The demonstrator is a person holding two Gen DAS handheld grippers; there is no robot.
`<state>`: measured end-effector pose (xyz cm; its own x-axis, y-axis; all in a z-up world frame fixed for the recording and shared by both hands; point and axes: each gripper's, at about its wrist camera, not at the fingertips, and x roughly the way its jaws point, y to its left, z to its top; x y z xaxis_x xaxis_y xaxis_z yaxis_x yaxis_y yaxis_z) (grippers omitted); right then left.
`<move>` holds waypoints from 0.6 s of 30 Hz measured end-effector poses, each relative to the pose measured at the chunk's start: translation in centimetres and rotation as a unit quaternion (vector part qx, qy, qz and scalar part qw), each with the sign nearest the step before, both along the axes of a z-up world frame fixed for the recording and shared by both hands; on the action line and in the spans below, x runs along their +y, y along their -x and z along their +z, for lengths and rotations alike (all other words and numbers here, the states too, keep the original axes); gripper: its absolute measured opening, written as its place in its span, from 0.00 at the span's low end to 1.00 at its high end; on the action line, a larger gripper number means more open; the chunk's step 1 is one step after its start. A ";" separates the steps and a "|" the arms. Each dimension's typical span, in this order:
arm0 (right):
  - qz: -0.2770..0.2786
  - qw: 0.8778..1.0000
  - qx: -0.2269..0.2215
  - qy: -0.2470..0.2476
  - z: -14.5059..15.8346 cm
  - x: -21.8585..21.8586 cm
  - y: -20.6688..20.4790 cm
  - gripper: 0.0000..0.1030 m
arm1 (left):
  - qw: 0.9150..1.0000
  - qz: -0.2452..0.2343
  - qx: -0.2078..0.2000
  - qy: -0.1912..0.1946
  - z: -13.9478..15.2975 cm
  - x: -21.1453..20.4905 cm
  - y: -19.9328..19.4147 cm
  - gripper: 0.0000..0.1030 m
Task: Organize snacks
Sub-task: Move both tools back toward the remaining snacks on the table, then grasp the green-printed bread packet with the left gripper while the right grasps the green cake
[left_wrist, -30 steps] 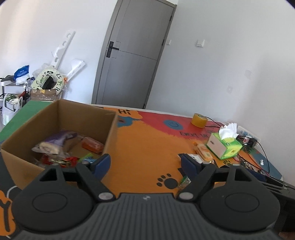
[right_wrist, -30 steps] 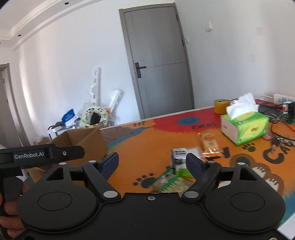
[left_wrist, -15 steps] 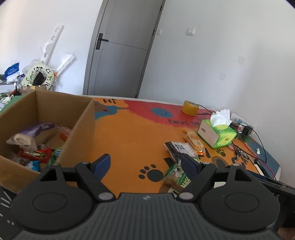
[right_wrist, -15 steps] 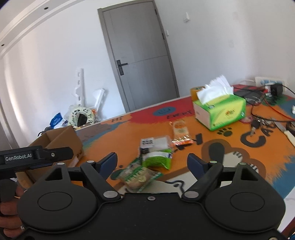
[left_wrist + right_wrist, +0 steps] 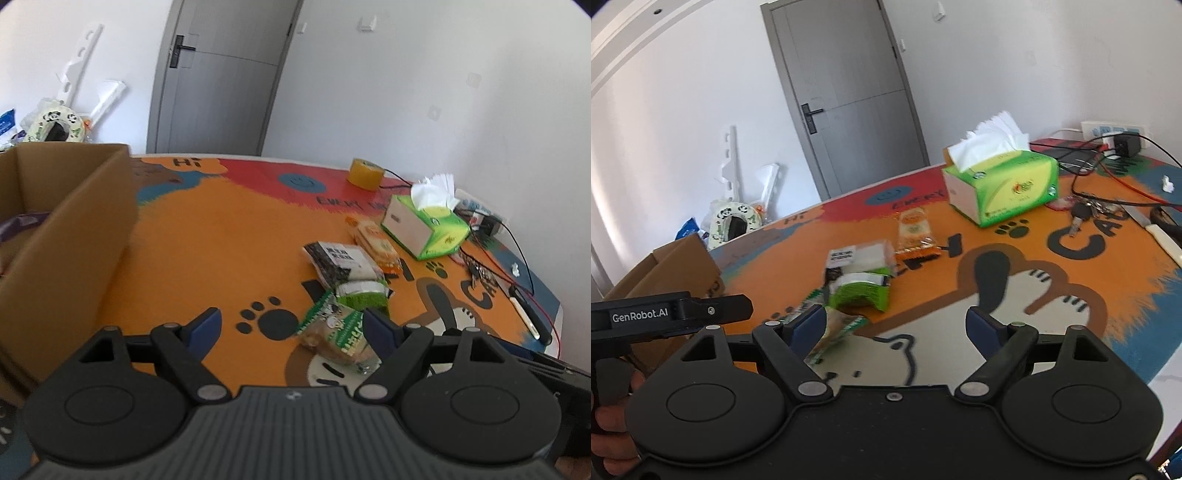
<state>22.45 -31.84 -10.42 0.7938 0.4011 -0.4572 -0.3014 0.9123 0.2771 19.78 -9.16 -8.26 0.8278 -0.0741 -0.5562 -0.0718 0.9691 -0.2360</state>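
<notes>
Probably light and crinkly, the green cracker packet [image 5: 338, 332] lies on the mat [image 5: 221, 258] at two o'clock from the left gripper [image 5: 291, 325], best pinched across its middle; both it and the right gripper [image 5: 895, 325] gape wide, empty.

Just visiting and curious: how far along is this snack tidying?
Partly done. The cardboard box already holds at least one purple packet. Nothing is in hand: the left gripper and right gripper are both open. Four snack packets wait on the mat, including the biscuit packet and orange packet.
</notes>
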 end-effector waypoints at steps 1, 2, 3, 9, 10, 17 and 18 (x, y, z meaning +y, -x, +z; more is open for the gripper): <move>-0.003 1.000 0.002 -0.001 -0.1 -0.3 -0.1 0.80 | 1.000 -0.002 0.003 0.000 -0.1 -0.3 -0.3 0.80; -0.006 1.000 0.003 -0.001 -0.3 -0.7 -0.1 0.80 | 1.000 -0.003 0.005 0.000 -0.3 -0.5 -0.6 0.80; -0.009 1.000 0.005 -0.002 -0.4 -1.0 -0.2 0.80 | 1.000 -0.006 0.009 -0.001 -0.4 -0.8 -0.9 0.80; -0.027 1.000 0.013 -0.009 -1.2 -3.2 -0.5 0.80 | 0.999 -0.026 0.032 -0.013 -1.4 -3.0 -2.5 0.80; -0.027 0.999 0.014 -0.009 -1.3 -3.4 -0.6 0.80 | 0.999 -0.029 0.034 -0.015 -1.5 -3.3 -2.7 0.80; -0.020 0.999 0.020 -0.016 -1.8 -3.9 -0.9 0.80 | 0.997 -0.032 0.049 -0.043 -2.6 -4.6 -4.0 0.80; -0.018 1.000 0.021 -0.016 -1.9 -3.8 -0.9 0.80 | 0.997 -0.031 0.050 -0.043 -2.7 -4.6 -4.1 0.81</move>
<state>23.39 -35.64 -12.32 0.7885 0.3877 -0.4773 -0.2568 0.9129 0.3173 23.86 -13.77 -11.00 0.7626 -0.0724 -0.6428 -0.0302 0.9886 -0.1473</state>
